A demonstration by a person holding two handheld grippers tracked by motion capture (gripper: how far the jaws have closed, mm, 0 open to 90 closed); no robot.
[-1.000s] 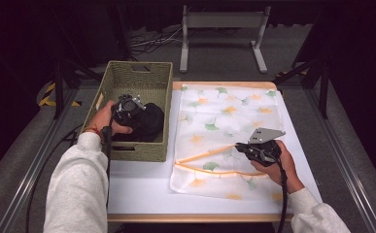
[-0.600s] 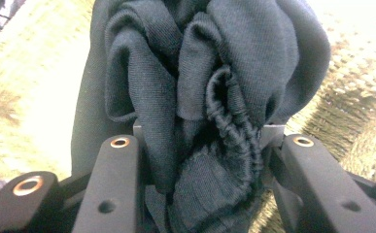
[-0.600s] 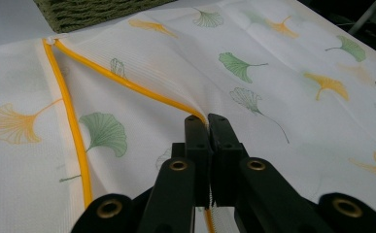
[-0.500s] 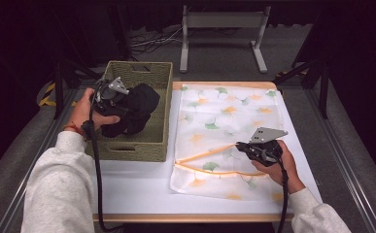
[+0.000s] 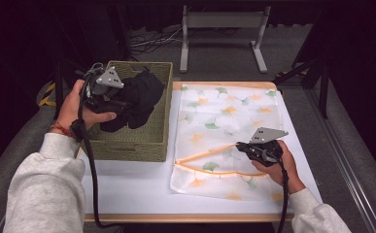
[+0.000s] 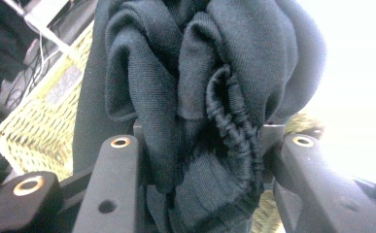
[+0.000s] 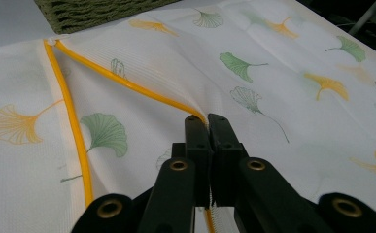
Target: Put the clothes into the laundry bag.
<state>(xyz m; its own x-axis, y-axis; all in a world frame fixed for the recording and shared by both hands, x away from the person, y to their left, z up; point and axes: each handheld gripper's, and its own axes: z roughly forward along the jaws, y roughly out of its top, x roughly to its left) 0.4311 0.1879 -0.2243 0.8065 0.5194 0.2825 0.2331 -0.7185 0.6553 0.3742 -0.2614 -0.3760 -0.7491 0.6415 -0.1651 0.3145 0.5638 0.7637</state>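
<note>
Black garment (image 6: 205,102) clamped in left tongs (image 6: 200,160) above basket (image 5: 142,141).

left tool (image 5: 122,99): raised at the person's left, jaws clamped on bunched black cloth (image 6: 200,97) | right tool (image 5: 241,145): low over the desk, jaws pinched together on orange zipper edge (image 7: 127,82) | both forearms in grey sleeves

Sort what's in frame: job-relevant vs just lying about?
In play:
- left gripper, shut on the black garment
- woven basket, garment lifted above it
- right gripper, shut on the orange zip edge of the leaf-print mesh bag

Lying about:
- grey metal stand and cables on the floor behind the table
</note>
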